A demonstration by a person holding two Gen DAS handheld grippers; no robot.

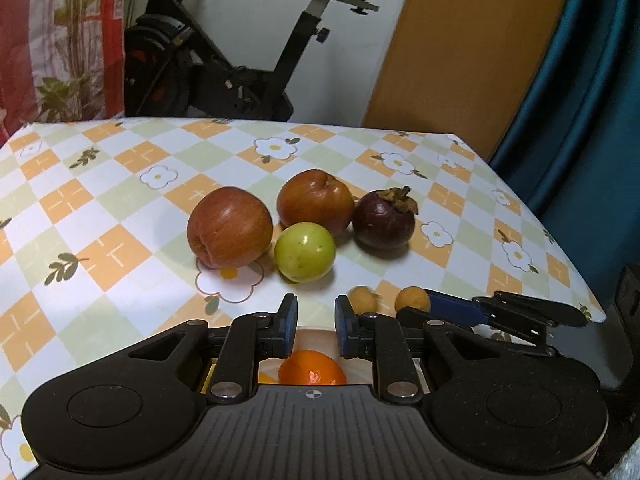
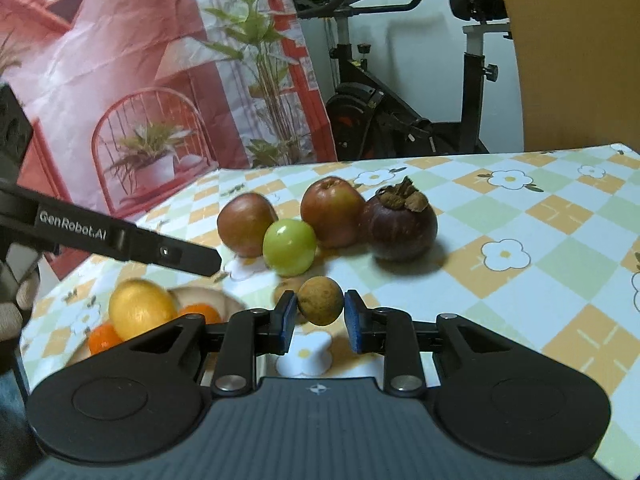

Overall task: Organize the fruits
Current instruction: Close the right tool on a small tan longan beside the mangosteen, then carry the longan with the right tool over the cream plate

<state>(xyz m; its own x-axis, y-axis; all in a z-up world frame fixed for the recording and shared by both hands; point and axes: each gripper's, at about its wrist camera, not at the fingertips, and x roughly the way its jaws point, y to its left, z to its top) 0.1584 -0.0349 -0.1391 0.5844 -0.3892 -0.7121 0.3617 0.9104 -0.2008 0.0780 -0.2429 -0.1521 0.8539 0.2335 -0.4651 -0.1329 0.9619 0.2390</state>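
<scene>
Right gripper [image 2: 320, 312] fingers pinch a small brown fruit [image 2: 320, 300]; left gripper [image 1: 316, 322] fingers pressed together, empty.

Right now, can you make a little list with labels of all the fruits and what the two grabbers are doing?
Held fruit: small brown fruit, pinched in right gripper
Left gripper: shut, holding nothing
On tablecloth: two red apples, green fruit, mangosteen, another small brown fruit
In bowl: lemon, oranges
Behind table: exercise bike
</scene>
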